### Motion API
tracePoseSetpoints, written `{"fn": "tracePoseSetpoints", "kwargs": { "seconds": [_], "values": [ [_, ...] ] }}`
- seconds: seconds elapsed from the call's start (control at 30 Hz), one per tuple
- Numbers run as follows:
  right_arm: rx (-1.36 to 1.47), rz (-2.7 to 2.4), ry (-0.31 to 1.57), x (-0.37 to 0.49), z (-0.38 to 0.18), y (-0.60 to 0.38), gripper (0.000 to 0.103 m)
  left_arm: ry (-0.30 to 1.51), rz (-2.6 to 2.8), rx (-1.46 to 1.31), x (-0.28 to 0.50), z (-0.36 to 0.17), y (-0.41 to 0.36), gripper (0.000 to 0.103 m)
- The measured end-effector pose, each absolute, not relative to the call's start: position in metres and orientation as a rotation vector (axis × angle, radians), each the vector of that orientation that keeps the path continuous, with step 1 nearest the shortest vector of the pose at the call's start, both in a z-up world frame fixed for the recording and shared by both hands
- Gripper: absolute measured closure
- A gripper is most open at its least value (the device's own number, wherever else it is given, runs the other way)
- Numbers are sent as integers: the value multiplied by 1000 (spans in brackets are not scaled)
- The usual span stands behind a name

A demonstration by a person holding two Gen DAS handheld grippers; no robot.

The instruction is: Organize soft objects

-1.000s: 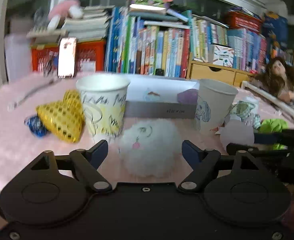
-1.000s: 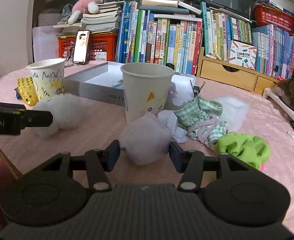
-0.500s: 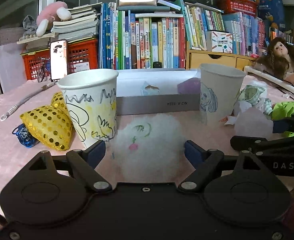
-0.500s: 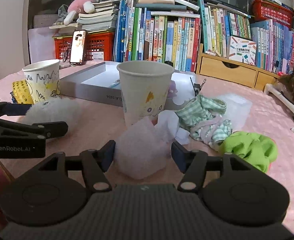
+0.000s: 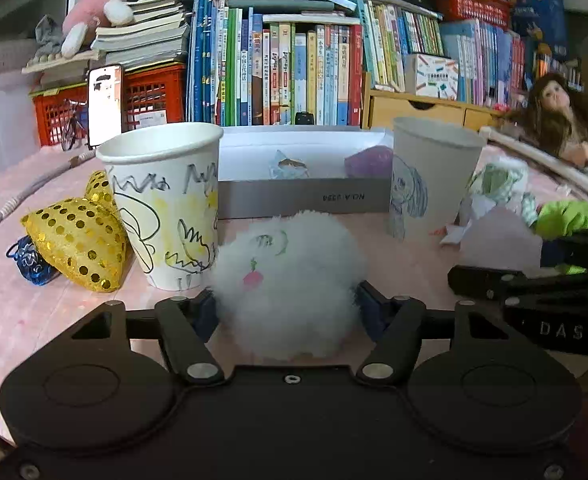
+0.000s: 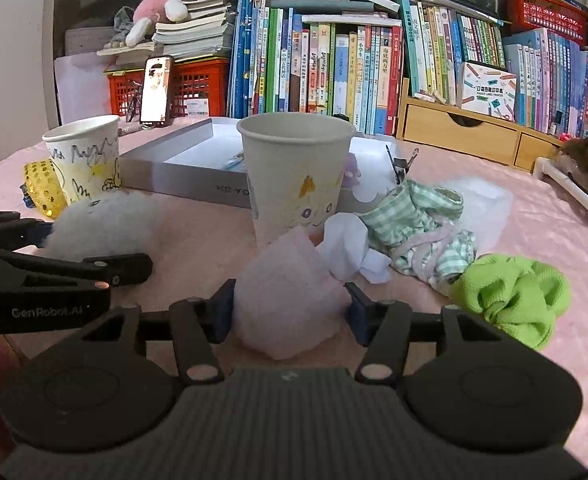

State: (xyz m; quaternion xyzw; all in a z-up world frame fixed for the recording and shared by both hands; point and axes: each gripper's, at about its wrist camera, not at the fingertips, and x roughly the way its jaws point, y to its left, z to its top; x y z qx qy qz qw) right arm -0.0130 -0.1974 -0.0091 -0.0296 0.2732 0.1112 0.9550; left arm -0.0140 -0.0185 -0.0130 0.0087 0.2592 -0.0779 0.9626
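Start at your left gripper (image 5: 285, 306): the white fluffy ball (image 5: 287, 280) sits squarely between its fingers, resting on the pink tabletop (image 5: 33, 320). The jaws have just been closing, and the blue pads now touch the fluff on both sides, so you look to have a light hold. The ball is near-round, with no real long axis and no heading to line up with. What matters is the scribbled cup (image 5: 165, 204), just ahead and a little left of the ball, nearly touching it, mouth up; if that is the ball's destination, you would lift, then carry forward and left.

Your right gripper (image 6: 287, 314) has the pale pink foam piece (image 6: 289, 300) dead centre, also on the tabletop. Its jaws have just been closing too; the left pad presses the foam, while the right pad seems barely to reach it. The piece is lumpy, slightly taller than wide, its peak leaning away from you toward the plain cup (image 6: 296, 176), which stands straight ahead, just behind the foam. Each hand is the nearer one for its own cup.
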Motion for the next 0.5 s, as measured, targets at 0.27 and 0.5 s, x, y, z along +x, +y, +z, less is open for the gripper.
{"fn": "tracePoseSetpoints", "kwargs": {
  "seconds": [0.27, 0.5],
  "values": [
    [-85, 254, 469, -27, 21, -196, 44, 430, -211, -4, -30, 34, -12, 38],
    [-52, 263, 410, -30, 58, -210, 44, 359, -252, -13, -19, 91, -3, 38]
  ]
}}
